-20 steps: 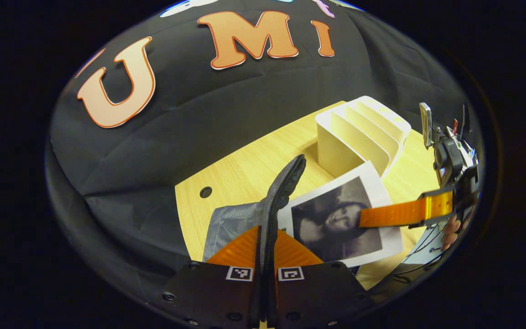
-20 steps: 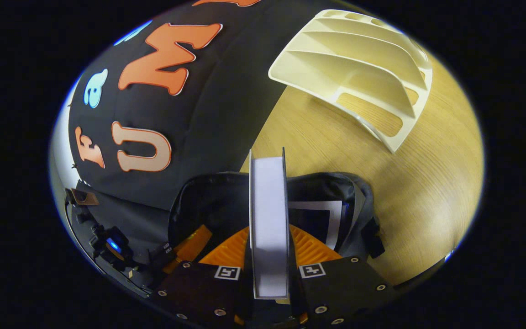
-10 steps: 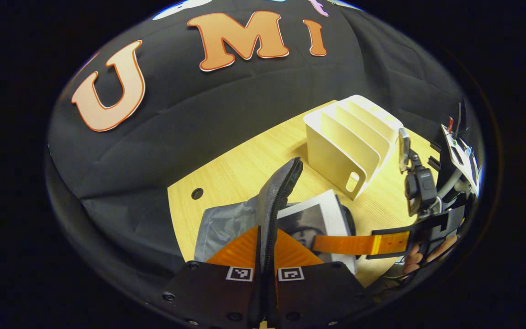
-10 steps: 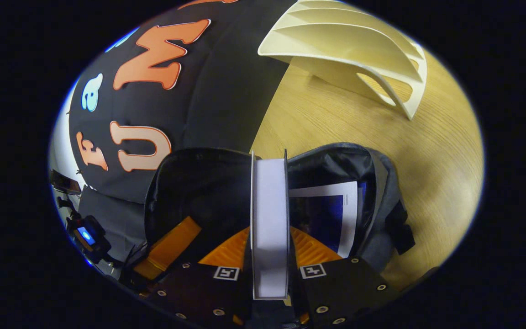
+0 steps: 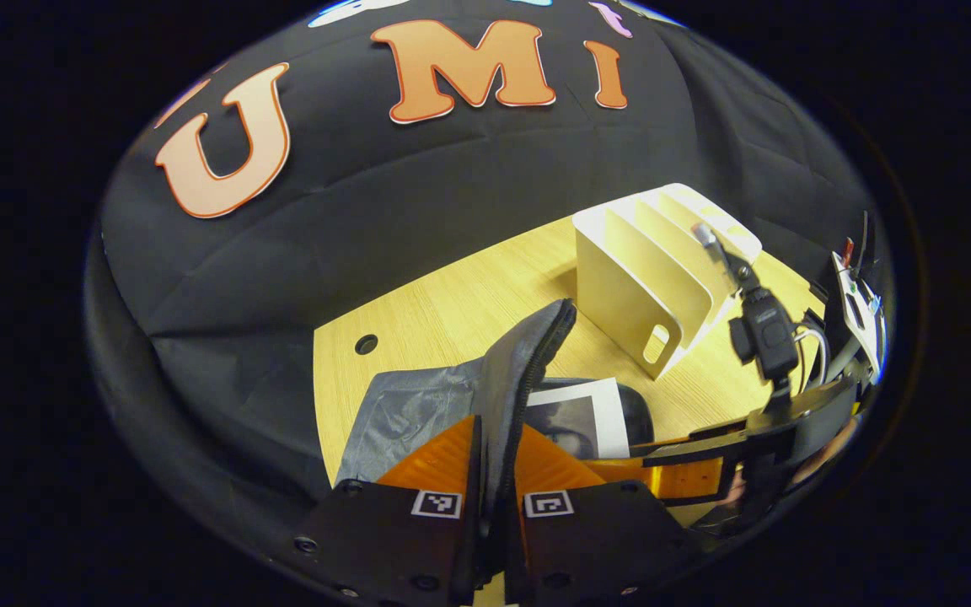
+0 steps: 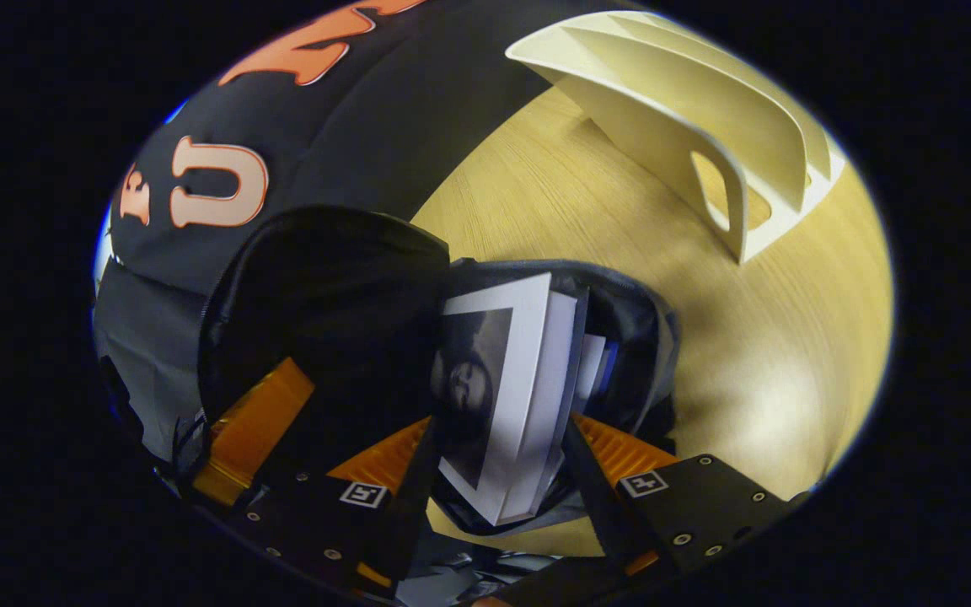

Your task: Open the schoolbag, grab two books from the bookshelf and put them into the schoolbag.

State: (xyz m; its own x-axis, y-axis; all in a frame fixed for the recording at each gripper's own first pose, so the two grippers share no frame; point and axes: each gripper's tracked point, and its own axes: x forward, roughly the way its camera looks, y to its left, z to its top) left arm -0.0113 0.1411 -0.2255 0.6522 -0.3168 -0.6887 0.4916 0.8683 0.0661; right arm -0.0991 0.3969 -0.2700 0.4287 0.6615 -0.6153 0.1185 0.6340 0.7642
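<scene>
Released, the book [image 6: 509, 396] leans inside the schoolbag [image 6: 637, 337], right tool [image 6: 498, 464] spread; left tool [image 5: 498, 451] pinches the flap [image 5: 528, 362].

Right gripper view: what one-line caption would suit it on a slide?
The right tool, open, straddles a book tilted into the open schoolbag beside a bookshelf.

Bag [image 6: 646, 337] on bench [image 6: 587, 211], book [image 6: 519, 396] inside its mouth; shelf [image 6: 705, 126] behind, apart from bag; wall [image 5: 418, 211] behind bench.
</scene>
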